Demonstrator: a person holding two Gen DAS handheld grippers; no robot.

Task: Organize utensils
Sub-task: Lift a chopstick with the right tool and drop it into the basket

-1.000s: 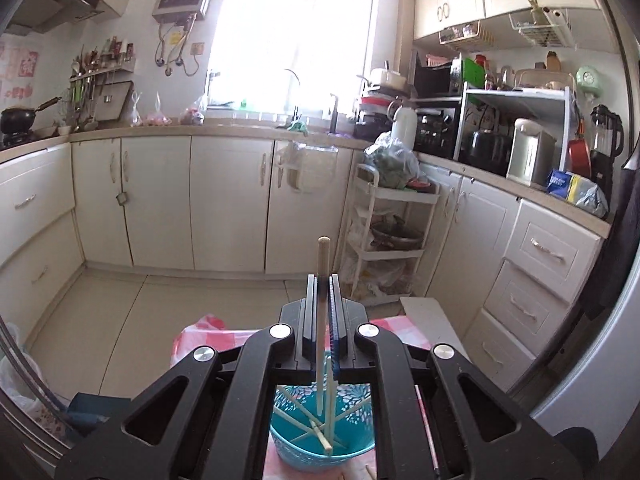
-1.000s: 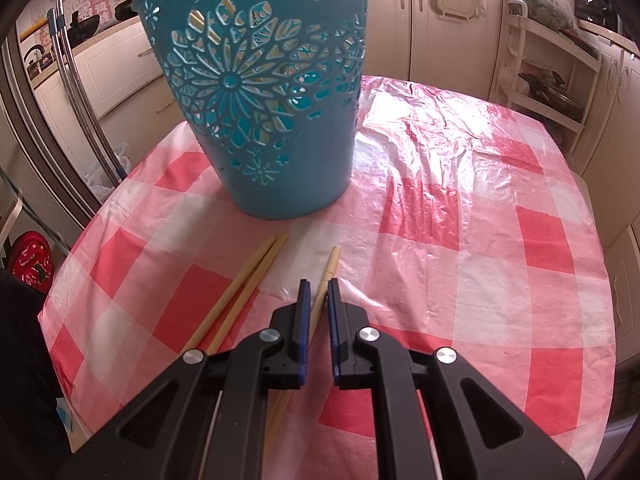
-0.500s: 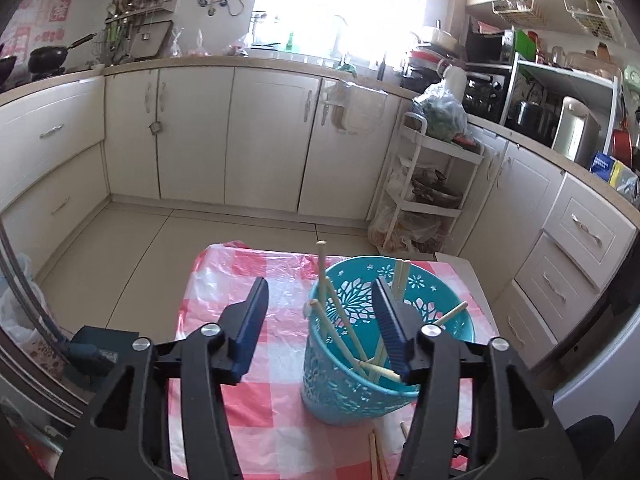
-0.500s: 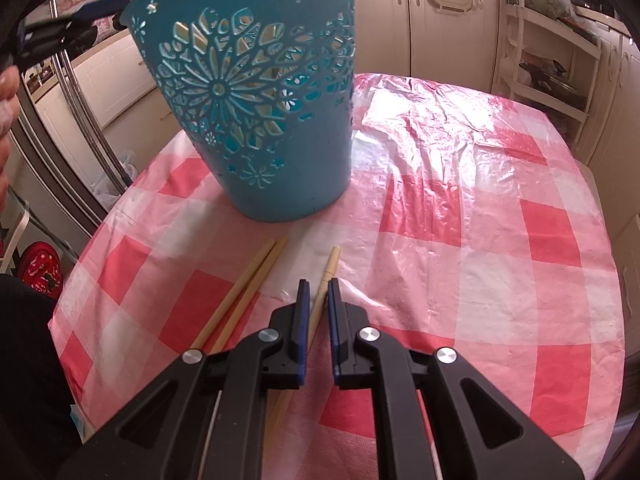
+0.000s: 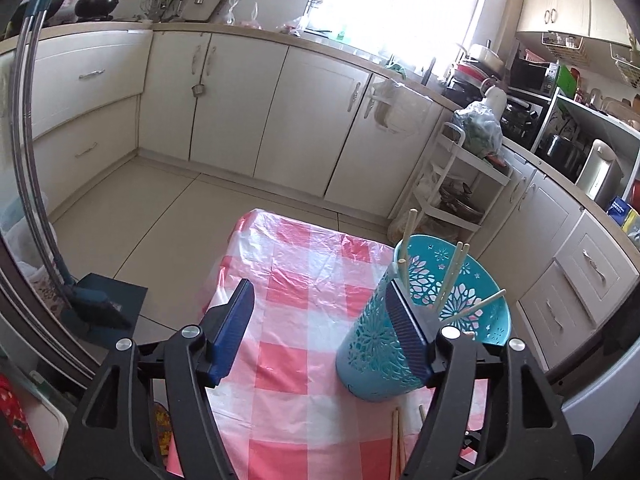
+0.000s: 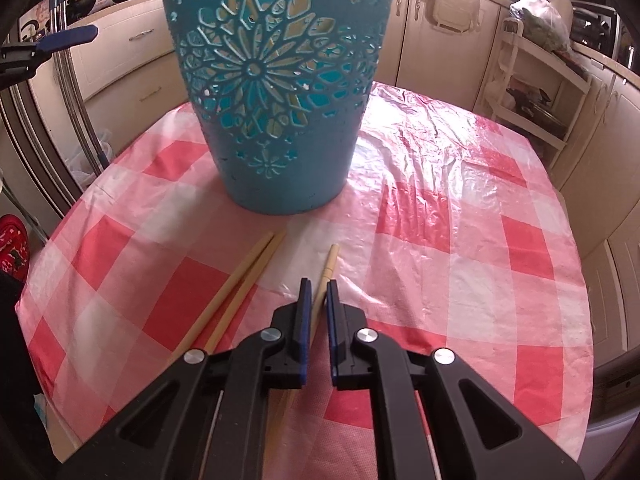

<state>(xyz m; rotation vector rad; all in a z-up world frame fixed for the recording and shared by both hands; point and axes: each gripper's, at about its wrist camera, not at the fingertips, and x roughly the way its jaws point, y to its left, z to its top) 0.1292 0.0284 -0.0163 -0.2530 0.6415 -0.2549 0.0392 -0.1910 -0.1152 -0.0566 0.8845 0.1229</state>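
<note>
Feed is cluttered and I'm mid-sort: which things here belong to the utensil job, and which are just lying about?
Job:
teal basket, chopsticks already inside
single chopstick between the right gripper jaws
chopstick pair on the tablecloth
left gripper, open

Lying about:
white rack
black pan
</note>
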